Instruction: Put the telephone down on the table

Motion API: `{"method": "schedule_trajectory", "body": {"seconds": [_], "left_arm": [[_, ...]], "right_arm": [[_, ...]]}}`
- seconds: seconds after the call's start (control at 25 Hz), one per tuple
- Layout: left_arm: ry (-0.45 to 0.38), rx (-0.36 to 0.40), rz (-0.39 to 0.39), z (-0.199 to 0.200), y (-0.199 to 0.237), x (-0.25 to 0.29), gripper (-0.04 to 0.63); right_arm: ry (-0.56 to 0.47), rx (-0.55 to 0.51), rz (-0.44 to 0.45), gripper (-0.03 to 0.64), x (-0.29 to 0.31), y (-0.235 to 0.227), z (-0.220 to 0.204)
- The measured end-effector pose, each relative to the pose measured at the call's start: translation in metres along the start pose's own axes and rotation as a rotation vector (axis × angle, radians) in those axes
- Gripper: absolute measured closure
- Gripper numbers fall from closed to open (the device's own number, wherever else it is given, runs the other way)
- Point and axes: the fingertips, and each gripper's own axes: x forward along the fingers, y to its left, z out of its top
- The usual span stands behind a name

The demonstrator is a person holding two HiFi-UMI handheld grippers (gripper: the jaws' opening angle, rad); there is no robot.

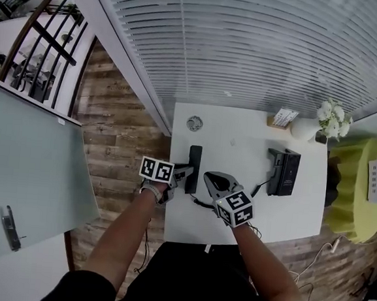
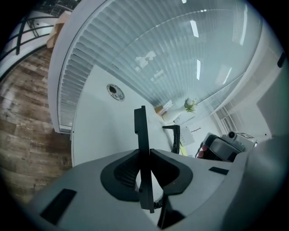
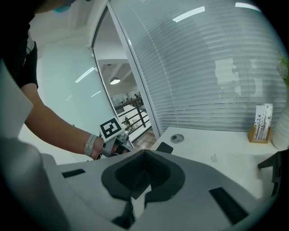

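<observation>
The black telephone handset [image 1: 194,165] is over the left part of the white table [image 1: 235,216]; whether it touches the top I cannot tell. My left gripper [image 1: 185,174] is shut on it. In the left gripper view the handset [image 2: 141,131] stands on edge, clamped between the jaws of the left gripper [image 2: 143,155]. The telephone base [image 1: 284,171] sits at the table's right, joined to the handset by a coiled cord [image 1: 259,184]. My right gripper [image 1: 211,177] hovers just right of the handset. In its own view the right gripper [image 3: 144,153] has its jaws together with nothing between them.
A white vase of flowers [image 1: 308,127] and a small card holder [image 1: 283,117] stand at the table's back right. A round grommet [image 1: 194,123] lies at the back left. A yellow-green seat [image 1: 358,194] is off the right edge. Window blinds run behind.
</observation>
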Motion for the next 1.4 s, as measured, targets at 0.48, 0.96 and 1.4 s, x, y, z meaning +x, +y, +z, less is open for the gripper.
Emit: {"method": "schedule_trajectory", "body": {"seconds": [0.48,0.96,1.4], "left_arm": [[0.025,-0.020,0.032,0.006,0.016,0.001,0.510],[0.086,0.019,0.120,0.006,0.025,0.005,0.495],[0.134,0.142,0.314,0.005,0.037,0.000,0.486]], "right_arm": [[0.016,0.017,-0.003,0.595,0.006,-0.009,-0.004],[0.029,0.024,-0.009,0.595,0.005,-0.011,-0.009],[0.011,0.034,-0.027,0.595,-0.001,-0.005,-0.009]]}}
